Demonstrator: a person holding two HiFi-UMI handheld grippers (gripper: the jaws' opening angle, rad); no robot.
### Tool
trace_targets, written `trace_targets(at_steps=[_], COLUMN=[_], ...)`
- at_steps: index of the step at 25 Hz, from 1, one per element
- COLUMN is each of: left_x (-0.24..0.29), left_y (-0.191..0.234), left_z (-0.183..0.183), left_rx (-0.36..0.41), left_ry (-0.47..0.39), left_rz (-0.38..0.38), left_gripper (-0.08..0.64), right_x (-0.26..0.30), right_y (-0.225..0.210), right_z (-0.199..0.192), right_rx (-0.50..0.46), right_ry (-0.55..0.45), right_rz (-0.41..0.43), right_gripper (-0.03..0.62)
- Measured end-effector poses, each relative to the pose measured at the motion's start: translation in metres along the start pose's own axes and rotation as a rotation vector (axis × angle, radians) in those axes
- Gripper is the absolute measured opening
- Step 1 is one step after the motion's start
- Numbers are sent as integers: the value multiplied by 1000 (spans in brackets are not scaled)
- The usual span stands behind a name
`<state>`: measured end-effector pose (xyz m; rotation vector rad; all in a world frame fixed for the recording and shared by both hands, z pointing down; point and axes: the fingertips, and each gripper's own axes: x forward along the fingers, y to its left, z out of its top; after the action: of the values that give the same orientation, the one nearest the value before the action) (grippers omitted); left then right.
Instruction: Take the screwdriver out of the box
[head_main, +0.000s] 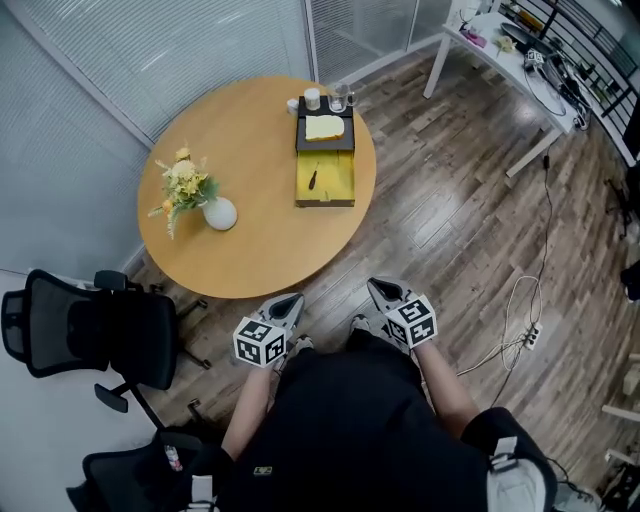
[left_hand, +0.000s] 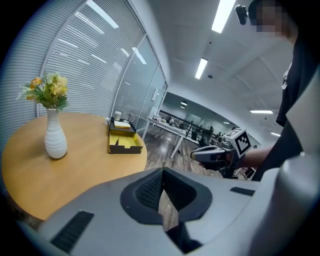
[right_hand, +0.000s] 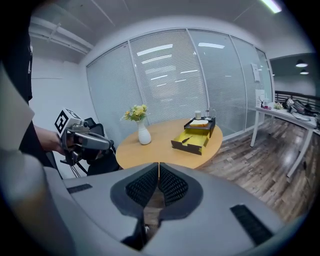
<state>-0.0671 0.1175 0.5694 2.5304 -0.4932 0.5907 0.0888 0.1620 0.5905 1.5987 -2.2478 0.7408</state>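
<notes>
Wood flooring surrounds a round table (head_main: 250, 240), short of whose near edge the left gripper (head_main: 292, 300) and right gripper (head_main: 380, 287) are held closed on nothing. The screwdriver (head_main: 313, 179) lies flat in the yellow box (head_main: 335, 185) at the far right, well apart from both. With a shallow pinch the screwdriver could be dropped, or the box shoved into the glasses (head_main: 338, 97) behind it.

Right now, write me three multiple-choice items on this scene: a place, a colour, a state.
1. Where is the screwdriver? A. in the yellow box B. on the floor C. on the chair
2. The vase is: A. black B. white C. red
3. The fingers of the right gripper are: A. wide apart B. on the screwdriver C. together, empty
1 A, it lies inside the box; 2 B, its body is white; 3 C, they meet with nothing between.
</notes>
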Motion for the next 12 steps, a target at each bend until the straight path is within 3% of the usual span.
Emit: trace_targets(at_steps=[4, 12], left_x=[19, 20], left_y=[-21, -20], left_z=[5, 2], left_rx=[7, -36], left_ry=[-14, -19], left_rz=[33, 124], left_gripper=[6, 6], right_x=[-16, -20], right_y=[-31, -60], right_z=[-11, -19], right_rx=[2, 9], right_ry=[19, 25], right_rz=[16, 41], right_gripper=[6, 6])
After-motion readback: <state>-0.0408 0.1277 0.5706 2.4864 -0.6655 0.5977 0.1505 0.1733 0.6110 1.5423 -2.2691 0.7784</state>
